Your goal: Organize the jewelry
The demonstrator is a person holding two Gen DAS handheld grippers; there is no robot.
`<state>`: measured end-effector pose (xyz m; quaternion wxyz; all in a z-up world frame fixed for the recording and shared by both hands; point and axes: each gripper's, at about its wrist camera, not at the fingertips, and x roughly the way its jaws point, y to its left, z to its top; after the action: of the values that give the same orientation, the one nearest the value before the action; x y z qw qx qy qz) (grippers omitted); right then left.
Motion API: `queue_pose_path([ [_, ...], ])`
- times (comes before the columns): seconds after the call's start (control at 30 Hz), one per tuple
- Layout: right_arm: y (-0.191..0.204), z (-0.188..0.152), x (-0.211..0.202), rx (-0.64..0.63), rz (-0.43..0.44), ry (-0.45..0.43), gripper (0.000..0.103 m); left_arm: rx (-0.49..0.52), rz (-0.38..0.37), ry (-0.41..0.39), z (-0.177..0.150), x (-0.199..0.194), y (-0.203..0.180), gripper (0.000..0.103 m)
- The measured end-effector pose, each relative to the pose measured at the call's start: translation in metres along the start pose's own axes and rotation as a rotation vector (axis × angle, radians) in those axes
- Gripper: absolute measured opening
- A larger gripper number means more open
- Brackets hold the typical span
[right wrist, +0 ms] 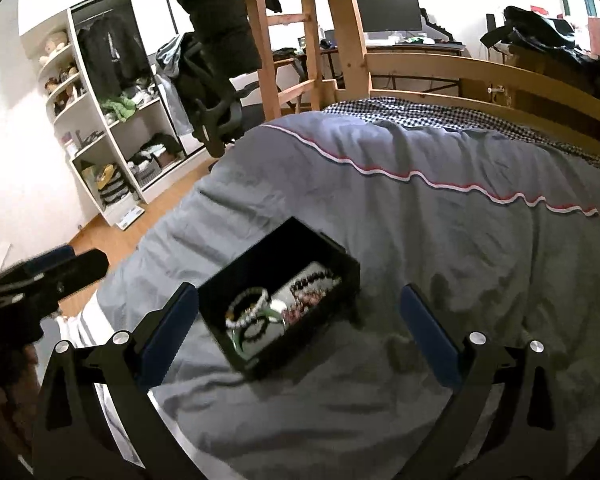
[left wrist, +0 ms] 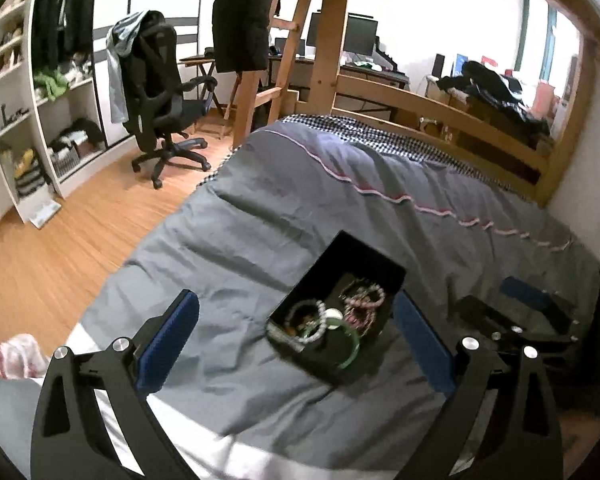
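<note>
A grey bedspread [left wrist: 300, 200] covers the bed and fills most of both views, creased all over, with a red and white wavy trim [right wrist: 420, 182] running across it. Past its far edge stands the wooden bed frame [left wrist: 440, 108], and to the left a wood floor [left wrist: 60, 240] with a black office chair [left wrist: 160, 92] and white shelves [left wrist: 16, 92] stuffed with clothes.

The left gripper [left wrist: 296, 336] hangs low over the bedspread with its blue-padded fingers [left wrist: 168, 344] spread wide — nothing is held between them. The right-hand pad sits just beside the box's right wall; whether it touches is not clear. The right gripper [right wrist: 300, 328] is likewise spread wide and holds nothing; its left pad [right wrist: 168, 332] is close by the box's left side, the other pad well apart on the bedspread. Each gripper shows at the edge of the other's view, dark and blurred.

The black box [right wrist: 278, 300] rests on the bedspread between the fingers in both views, open at the top, a rectangular tray with plain dark walls. Inside it lie bracelets in a loose heap — a pink beaded one [left wrist: 362, 296] toward the far right corner, a white beaded one [right wrist: 248, 308] with dark beads, and a smooth green bangle [left wrist: 348, 350] leaning at the near edge.
</note>
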<state>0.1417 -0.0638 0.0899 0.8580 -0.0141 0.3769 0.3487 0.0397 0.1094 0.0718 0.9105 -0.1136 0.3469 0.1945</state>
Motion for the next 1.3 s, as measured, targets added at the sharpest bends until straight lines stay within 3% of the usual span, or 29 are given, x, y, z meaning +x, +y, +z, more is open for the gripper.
queue_pose_path([
  [0.23, 0.005, -0.016, -0.03, -0.111, 0.012, -0.011, 0.099, 0.143, -0.021, 0.023, -0.01, -0.013, -0.01, 0.096],
  [0.57, 0.008, -0.028, -0.038, -0.097, 0.021, 0.028, 0.099, 0.252, -0.018, 0.065, -0.035, -0.021, -0.006, 0.096],
  [1.3, 0.017, -0.044, -0.021, -0.118, 0.011, 0.101, 0.099, 0.258, 0.038, 0.159, -0.052, -0.001, 0.004, 0.097],
])
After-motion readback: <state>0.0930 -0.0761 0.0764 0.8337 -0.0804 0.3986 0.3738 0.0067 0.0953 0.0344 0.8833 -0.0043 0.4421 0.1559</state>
